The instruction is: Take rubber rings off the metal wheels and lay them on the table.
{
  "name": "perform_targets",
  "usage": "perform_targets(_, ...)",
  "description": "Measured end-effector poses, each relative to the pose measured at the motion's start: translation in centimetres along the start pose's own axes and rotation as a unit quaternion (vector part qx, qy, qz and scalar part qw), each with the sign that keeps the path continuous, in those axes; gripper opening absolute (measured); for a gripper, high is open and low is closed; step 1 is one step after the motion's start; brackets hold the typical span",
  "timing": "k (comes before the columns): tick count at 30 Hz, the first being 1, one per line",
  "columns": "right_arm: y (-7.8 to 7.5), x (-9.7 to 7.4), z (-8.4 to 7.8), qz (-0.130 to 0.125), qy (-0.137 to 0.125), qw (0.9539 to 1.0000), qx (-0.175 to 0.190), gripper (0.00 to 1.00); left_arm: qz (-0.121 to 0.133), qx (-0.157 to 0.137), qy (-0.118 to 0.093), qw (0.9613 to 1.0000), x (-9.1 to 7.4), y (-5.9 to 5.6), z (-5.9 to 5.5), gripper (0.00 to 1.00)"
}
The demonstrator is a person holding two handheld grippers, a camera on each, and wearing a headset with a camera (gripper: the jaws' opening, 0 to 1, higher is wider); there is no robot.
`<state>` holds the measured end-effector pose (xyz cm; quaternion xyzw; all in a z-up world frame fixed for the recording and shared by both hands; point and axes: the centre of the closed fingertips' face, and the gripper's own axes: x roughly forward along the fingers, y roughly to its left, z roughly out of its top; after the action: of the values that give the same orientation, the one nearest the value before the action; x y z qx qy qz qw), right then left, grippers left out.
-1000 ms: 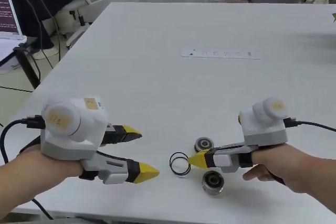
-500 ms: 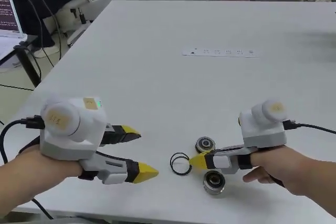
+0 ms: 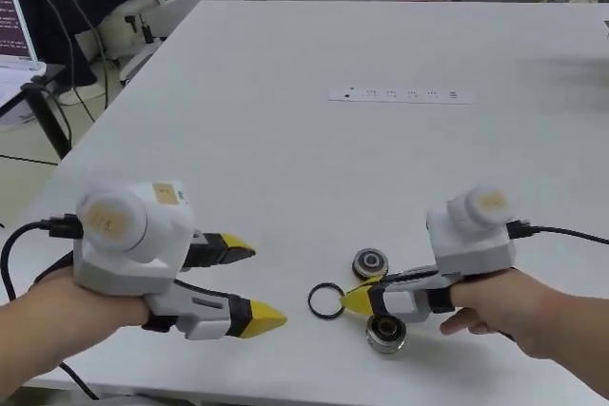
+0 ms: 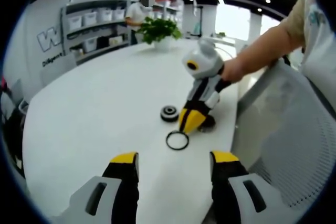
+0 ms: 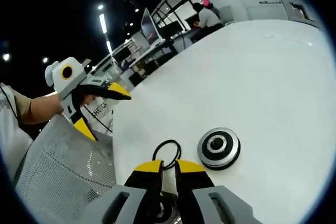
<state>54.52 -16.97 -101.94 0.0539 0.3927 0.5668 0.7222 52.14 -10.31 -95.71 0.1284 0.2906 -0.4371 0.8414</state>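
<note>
You're working at the near edge of the white bench (image 3: 285, 140). Your left hand-held gripper (image 3: 265, 282) is hovering off to the left w/ jaws wide apart, holding nothing, pointing across toward the work. Your right hand-held gripper (image 3: 348, 299) is hanging low over the bench, jaws drawn nearly together w/ just a sliver of gap, nothing btwn them as far as I'm seeing.

Two metal wheels are flanking it. The far wheel (image 3: 370, 261) is sitting flat just beside the tips, on the side away from you. The near wheel (image 3: 385, 330) is lying under the gripper body, toward the bench edge. Both are showing a dark outer band, prob. rubber not yet off, but I can't confirm.

The loose rubber ring (image 3: 326, 300) is lying flat on the bench right at the right tips, btwn the two grippers but much nearer the right one.

For the next pull the right side is looking like the closer hand. The far wheel is sitting beside its tips, not straight ahead, so you're prob. needing a small swing away from you, jaws opening first.
</note>
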Motion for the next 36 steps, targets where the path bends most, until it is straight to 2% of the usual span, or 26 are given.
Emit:
perform_targets(10, 0.2, -0.4, 0.2, -0.003, 0.004, 0.9998, -0.02, 0.16, 0.001, 0.003, 0.003, 1.0, -0.1, 0.1, 0.1, 0.55)
perform_targets(17, 0.6, -2.0, 1.5, 0.0, -0.02, 0.9995, -0.023, 0.16, 0.002, 0.005, 0.004, 1.0, -0.2, 0.3, 0.4, 0.55)
perform_targets(23, 0.4, -3.2, 1.9, -0.008, -0.031, 0.9992, -0.026, 0.17, -0.001, -0.003, -0.002, 1.0, 0.2, 0.6, 0.9, 0.55)
perform_targets(28, 0.5, -4.1, 2.0, -0.015, -0.039, 0.9987, -0.028, 0.17, -0.003, 0.007, 0.004, 1.0, 0.6, 0.8, 1.3, 0.55)
perform_targets(36, -0.8, -5.3, 2.2, -0.031, -0.054, 0.9977, -0.027, 0.17, -0.009, 0.015, 0.007, 0.9998, 1.6, 1.2, 2.0, 0.54)
